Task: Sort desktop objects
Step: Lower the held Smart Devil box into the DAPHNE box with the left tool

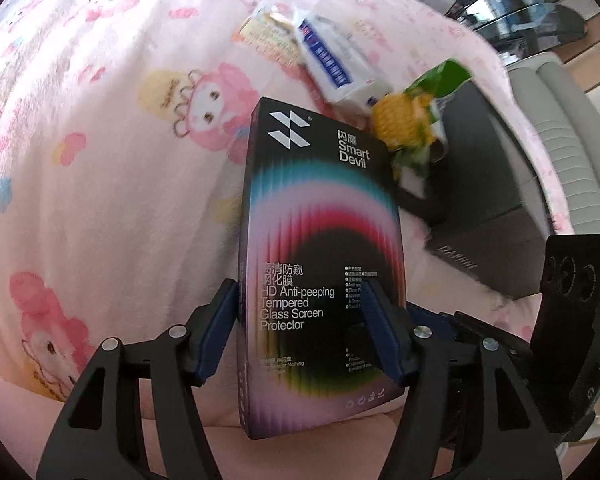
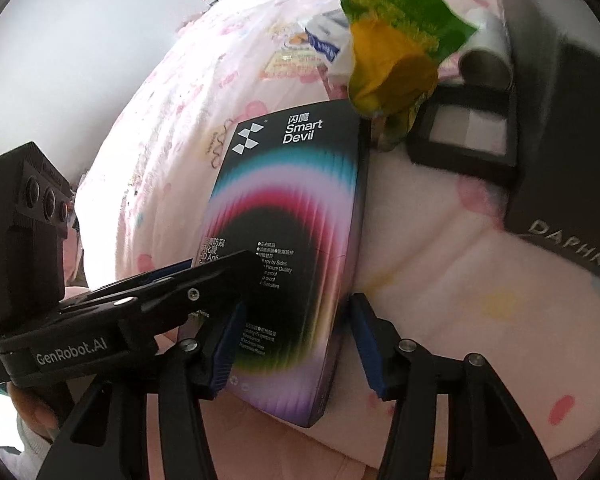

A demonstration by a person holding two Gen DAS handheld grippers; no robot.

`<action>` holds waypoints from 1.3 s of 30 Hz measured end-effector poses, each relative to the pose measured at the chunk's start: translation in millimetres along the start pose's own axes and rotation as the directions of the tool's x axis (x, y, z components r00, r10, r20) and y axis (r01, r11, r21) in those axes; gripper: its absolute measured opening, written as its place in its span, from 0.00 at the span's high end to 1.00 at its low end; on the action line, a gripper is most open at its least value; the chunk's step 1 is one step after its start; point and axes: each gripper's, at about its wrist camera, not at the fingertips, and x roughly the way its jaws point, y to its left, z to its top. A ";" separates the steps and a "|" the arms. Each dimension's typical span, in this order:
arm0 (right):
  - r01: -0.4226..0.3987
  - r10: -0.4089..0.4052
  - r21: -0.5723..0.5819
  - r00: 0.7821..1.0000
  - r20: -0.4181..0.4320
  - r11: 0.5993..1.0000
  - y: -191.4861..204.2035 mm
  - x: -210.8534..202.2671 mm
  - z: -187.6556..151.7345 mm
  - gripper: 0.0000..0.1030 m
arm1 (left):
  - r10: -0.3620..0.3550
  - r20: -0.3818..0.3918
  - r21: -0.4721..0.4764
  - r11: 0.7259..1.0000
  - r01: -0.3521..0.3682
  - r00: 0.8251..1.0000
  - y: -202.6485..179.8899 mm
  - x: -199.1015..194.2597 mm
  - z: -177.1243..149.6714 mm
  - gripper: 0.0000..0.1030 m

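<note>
Both grippers are working on the flat black cardboard screen-protector box with a rainbow arc, which is lying on the pink cartoon-print blanket. The left gripper is straddling its near end, one blue pad at the left edge, the other over the printed face; whether they are pressing cannot be told. The right gripper is standing open around the right edge, its right pad clear. The pick-up step seems to be in hand; next, a firm squeeze across the box looks needed before lifting it towards the dark grey lidded box.

screen protector box: 1; dark boxes: 2; green snack bag: 1; white-blue pack: 1
</note>
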 end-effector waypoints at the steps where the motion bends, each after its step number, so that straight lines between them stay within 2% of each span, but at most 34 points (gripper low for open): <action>1: 0.004 -0.004 -0.004 1.000 0.003 1.000 1.3 -1.5 -0.2 0.53 | -0.011 0.009 0.008 1.000 0.011 1.000 -1.6 -2.1 -0.1 0.38; 10: 0.002 -0.001 -0.035 1.000 0.028 0.999 11.0 -14.4 -1.0 0.54 | -0.054 0.059 0.054 0.997 0.051 0.997 -12.1 -12.5 -0.9 0.40; 15: 0.034 -0.031 -0.056 0.998 0.051 0.998 18.3 -21.3 -1.6 0.54 | -0.077 0.058 0.067 0.995 0.073 0.995 -14.3 -19.0 -3.3 0.40; 18: 0.055 -0.053 -0.054 0.998 0.040 0.997 16.2 -23.6 -2.7 0.55 | -0.082 0.050 0.089 0.993 0.077 0.995 -19.5 -20.8 -6.3 0.43; 22: 0.052 -0.049 -0.049 0.997 0.058 0.997 15.4 -31.6 -2.4 0.55 | -0.079 0.065 0.117 0.991 0.071 0.995 -30.3 -31.4 -6.4 0.44; 29: 0.034 -0.024 -0.063 0.988 0.153 0.997 19.3 -68.2 1.9 0.55 | -0.112 0.110 0.144 0.985 0.096 0.988 -55.1 -57.1 1.9 0.45; 33: 0.023 -0.015 -0.034 0.978 0.208 0.999 11.2 -93.0 8.8 0.55 | -0.129 0.124 0.174 0.979 0.106 0.984 -79.5 -66.0 11.2 0.46; 39: 0.058 -0.061 0.018 0.957 0.283 0.998 -13.1 -131.0 19.8 0.55 | -0.184 0.126 0.253 0.956 0.148 0.975 -129.2 -61.4 30.8 0.47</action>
